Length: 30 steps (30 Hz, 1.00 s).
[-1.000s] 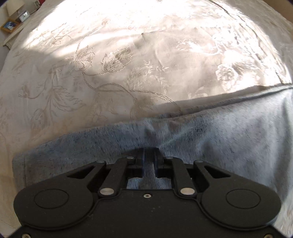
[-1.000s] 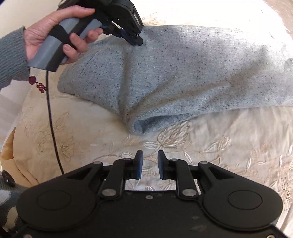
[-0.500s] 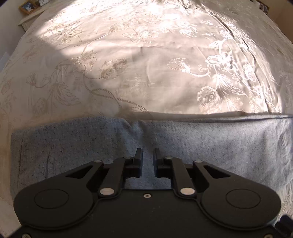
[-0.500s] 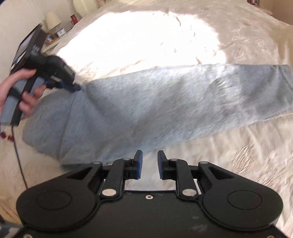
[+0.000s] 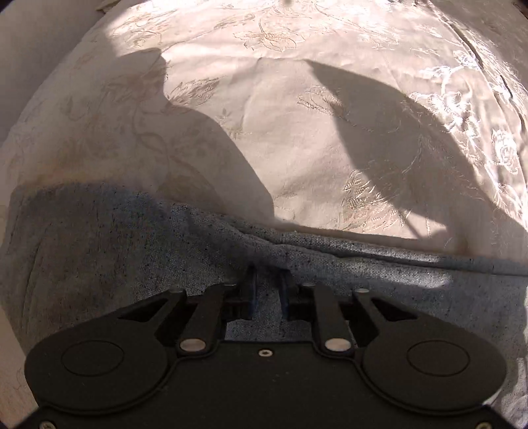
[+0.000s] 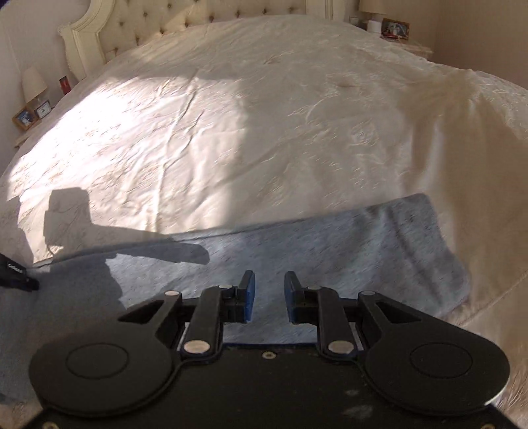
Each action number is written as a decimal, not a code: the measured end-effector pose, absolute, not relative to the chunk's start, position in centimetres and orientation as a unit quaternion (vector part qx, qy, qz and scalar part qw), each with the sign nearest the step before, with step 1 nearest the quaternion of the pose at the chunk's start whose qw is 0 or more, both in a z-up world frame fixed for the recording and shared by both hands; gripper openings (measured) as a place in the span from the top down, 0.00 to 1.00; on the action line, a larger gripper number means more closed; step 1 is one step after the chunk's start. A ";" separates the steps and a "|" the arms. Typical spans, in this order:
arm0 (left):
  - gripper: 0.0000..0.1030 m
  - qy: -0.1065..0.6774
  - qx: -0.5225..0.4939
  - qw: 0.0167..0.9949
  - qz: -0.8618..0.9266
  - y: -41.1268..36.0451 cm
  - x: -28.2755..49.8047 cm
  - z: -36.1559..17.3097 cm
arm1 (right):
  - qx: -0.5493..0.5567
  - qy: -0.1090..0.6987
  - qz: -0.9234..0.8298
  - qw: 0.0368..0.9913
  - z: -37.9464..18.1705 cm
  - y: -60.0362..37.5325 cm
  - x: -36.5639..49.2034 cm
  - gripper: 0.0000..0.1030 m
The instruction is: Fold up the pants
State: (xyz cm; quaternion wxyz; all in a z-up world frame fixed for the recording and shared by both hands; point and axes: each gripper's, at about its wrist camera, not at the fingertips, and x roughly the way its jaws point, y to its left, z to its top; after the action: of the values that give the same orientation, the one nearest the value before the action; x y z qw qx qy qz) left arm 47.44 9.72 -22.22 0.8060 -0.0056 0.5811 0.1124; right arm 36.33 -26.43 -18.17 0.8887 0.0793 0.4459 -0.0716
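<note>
Grey speckled pants (image 5: 109, 264) lie flat on a cream embroidered bedspread (image 5: 297, 115). In the left wrist view my left gripper (image 5: 268, 290) is open a little, its fingers pressed down into the pants' fabric near the far edge, with cloth bunched between and around the tips. In the right wrist view the pants (image 6: 330, 250) stretch from lower left to a leg end at the right. My right gripper (image 6: 268, 293) is open and empty just above the leg. The left gripper's tip (image 6: 15, 275) shows at the far left edge.
The bedspread (image 6: 247, 115) runs back to a tufted headboard (image 6: 184, 16). Nightstands with lamps and photo frames stand at the left (image 6: 29, 109) and back right (image 6: 392, 28). Hard shadows of the grippers fall across the bed. The bed's right edge drops away.
The left gripper went from shut on the fabric to slightly open and pressed into it. The right gripper swung right along the leg and now hovers over the pants.
</note>
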 end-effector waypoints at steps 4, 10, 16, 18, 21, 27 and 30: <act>0.75 0.569 0.025 0.814 0.117 7.0 45.2 -20.6 | 0.075 0.454 -0.082 0.884 -20.3 -31.9 38.6 0.79; 0.75 0.562 0.070 0.819 0.093 1.8 42.0 -18.8 | 0.043 0.500 -0.141 0.853 -24.2 -39.4 42.2 0.83; 0.75 0.563 0.101 0.820 0.025 -4.1 40.2 -17.5 | 0.102 0.475 -0.167 0.858 -22.7 -45.5 38.2 0.77; 0.75 0.565 0.105 0.818 0.000 -6.6 39.9 -17.4 | 0.138 0.460 -0.159 0.862 -21.9 -46.8 35.5 0.77; 0.75 0.570 0.108 0.813 -0.041 -10.2 40.0 -18.2 | 0.204 0.449 -0.140 0.859 -20.6 -47.7 30.9 0.74; 0.75 0.593 0.110 0.795 -0.066 -15.1 41.5 -21.8 | 0.296 0.448 -0.096 0.838 -21.1 -46.2 26.5 0.67; 0.75 0.620 0.092 0.779 -0.035 -14.7 42.9 -24.4 | 0.313 0.453 -0.087 0.830 -21.8 -45.0 26.9 0.67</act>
State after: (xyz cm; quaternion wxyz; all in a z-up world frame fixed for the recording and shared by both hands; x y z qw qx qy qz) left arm 42.85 -14.73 -24.44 0.7786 0.0921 0.6197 -0.0353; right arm 26.94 -45.00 -21.82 0.8301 0.3127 0.4535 -0.0872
